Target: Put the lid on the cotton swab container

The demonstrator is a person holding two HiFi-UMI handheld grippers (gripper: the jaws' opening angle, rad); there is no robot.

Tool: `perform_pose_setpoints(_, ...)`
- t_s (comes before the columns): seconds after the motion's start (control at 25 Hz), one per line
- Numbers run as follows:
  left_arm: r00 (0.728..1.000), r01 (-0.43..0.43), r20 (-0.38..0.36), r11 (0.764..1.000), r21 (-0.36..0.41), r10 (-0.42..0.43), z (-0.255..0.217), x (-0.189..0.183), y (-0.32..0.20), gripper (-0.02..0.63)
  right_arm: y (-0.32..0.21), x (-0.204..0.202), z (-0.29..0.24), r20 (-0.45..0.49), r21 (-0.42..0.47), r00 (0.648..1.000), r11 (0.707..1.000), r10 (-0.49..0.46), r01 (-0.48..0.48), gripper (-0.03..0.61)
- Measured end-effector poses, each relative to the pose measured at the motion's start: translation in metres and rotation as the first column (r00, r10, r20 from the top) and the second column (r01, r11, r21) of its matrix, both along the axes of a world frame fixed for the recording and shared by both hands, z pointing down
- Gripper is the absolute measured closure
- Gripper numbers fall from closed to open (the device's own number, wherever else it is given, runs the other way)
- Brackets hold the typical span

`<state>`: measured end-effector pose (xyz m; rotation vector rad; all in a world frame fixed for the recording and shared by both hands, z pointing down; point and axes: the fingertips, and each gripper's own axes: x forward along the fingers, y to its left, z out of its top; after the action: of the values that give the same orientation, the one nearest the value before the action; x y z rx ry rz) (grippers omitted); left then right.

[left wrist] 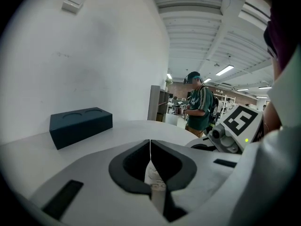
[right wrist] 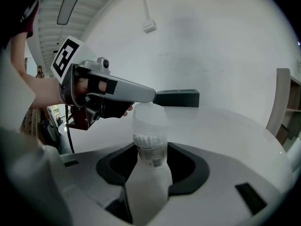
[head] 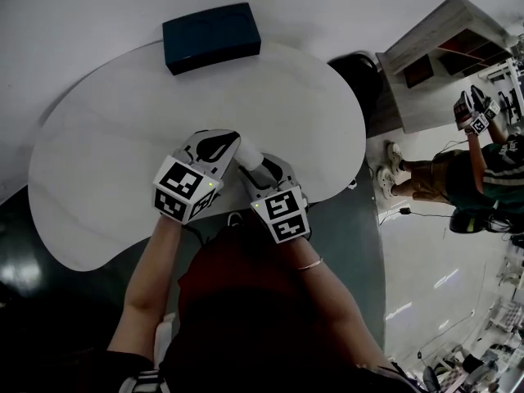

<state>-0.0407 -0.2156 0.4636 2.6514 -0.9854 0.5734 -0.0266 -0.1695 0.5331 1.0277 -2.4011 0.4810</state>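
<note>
- The swab container (right wrist: 151,157) stands upright in the lower middle of the right gripper view. It is a clear tube with white swab heads packed near its top and a printed label below them.
- A frosted lid (right wrist: 149,117) sits over its top end. I cannot tell whether it is pushed fully down.
- The right claw (right wrist: 150,147) is closed on the container's lower part, with one dark pad on each side of it.
- In the head view the container shows as a white cylinder between the two grippers, just below the frame's centre and above the worktop's (head: 115,129) near edge.
- The left claw (left wrist: 150,149) has its jaws together at the tips, leaving only a thin slit. A pale printed surface shows in the gap lower down, and I cannot tell what it is.
- In the right gripper view the left claw comes in from the left, and its tip meets the lid's upper left edge.
- A marker cube (head: 187,188) sits behind the left claw and another (head: 282,214) behind the right.
- A dark blue box (head: 211,36) lies at the worktop's far edge, at the top of the frame and well apart from the grippers.
- Another person (head: 458,178) stands on the floor at the right edge of the frame.
</note>
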Motion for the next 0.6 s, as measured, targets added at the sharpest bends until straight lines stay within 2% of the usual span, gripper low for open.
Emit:
perform_pose_setpoints(0.4,1.000,0.007,0.009,0.999,0.032,-0.007,0.006,-0.006,0.008,0.588,0.000,-0.001,0.002,-0.009,-0.005,1.000,1.000,0.004,-0.004,0.371)
perform_pose_setpoints(0.6,0.999,-0.013,0.036,0.999,0.047,0.011,0.010,-0.006,0.011,0.588,0.001,-0.001,0.002,-0.012,-0.007,1.000,1.000,0.012,-0.012,0.371)
